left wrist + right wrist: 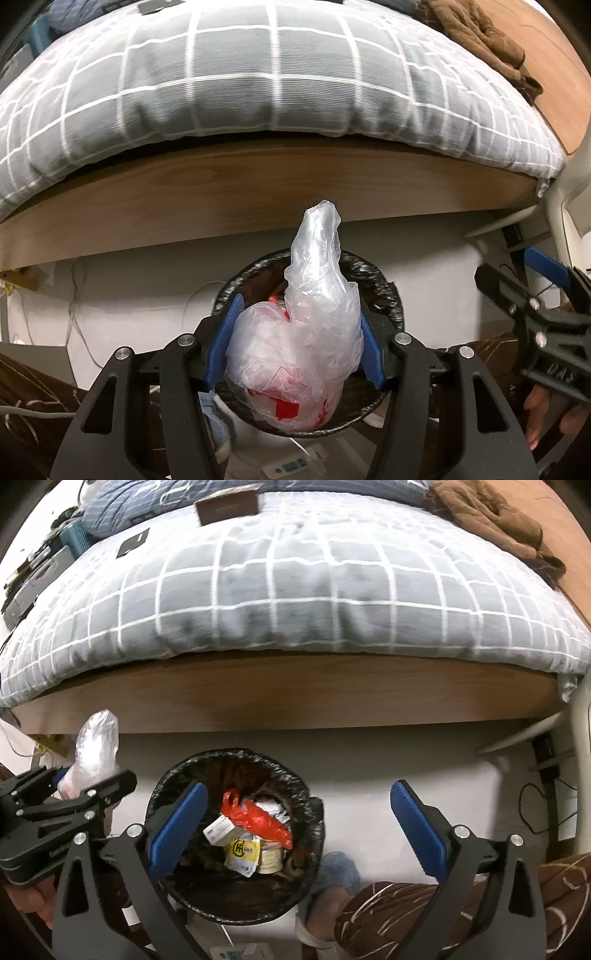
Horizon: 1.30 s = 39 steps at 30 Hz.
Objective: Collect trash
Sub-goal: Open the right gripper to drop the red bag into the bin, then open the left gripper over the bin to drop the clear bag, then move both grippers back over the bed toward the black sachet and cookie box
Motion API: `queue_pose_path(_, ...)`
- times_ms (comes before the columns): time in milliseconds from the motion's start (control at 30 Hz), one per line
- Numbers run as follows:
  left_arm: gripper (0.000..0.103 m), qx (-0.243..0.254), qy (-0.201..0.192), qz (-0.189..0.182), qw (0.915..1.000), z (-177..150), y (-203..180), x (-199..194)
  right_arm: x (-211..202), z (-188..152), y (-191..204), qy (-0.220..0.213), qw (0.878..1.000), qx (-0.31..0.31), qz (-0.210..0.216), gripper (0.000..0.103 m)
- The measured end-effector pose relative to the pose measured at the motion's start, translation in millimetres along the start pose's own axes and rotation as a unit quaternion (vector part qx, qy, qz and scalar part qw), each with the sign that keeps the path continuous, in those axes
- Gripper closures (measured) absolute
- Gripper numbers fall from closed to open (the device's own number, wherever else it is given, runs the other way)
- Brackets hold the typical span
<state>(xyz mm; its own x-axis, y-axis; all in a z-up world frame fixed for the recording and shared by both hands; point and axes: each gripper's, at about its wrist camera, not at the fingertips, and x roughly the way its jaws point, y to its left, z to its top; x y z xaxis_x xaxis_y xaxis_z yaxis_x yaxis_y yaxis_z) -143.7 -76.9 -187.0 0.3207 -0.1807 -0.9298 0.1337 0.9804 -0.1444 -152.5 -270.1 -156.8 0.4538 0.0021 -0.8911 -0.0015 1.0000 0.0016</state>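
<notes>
Beside the bed point(295, 686), the left hand-held gripper point(295, 354) clamped a crumpled plastic bag point(306, 332) over the lined trash bin point(314, 808), ready to drop; the right hand-held gripper point(295, 830) gaped wide, empty.

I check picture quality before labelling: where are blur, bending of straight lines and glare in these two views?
Left wrist view: the bed frame bows into an arc from the fisheye; the duvet is slightly smeared; the plastic bag in the left claw is sharp, with mild shine. Right wrist view: same bowing, stronger blur on the duvet; the trash bin liner glints at its rim.
</notes>
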Motion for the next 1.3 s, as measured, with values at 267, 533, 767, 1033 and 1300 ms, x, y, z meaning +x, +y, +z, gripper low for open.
queue_pose_path(267,0.045,0.024,-0.005,-0.011,0.9996,-3,-17,-3,-1,4,-12,-0.011,0.999,0.021,-0.023,0.008)
queue_pose_path(533,0.027,0.038,-0.02,0.009,0.999,-5,-25,-10,-5,7,-7,-0.024,0.999,0.019,-0.027,0.008)
queue_pose_path(767,0.007,0.018,-0.04,0.027,0.9987,2,-8,-21,-11,17,5,-0.04,0.999,0.015,-0.02,0.008)
queue_pose_path(1033,0.006,-0.009,-0.071,0.033,0.9969,16,21,-47,-26,44,37,-0.079,0.997,-0.01,-0.005,0.008)
queue_pose_path(1300,0.006,-0.034,-0.121,0.045,0.9911,50,44,-77,-46,75,60,-0.125,0.992,-0.034,0.003,0.008)
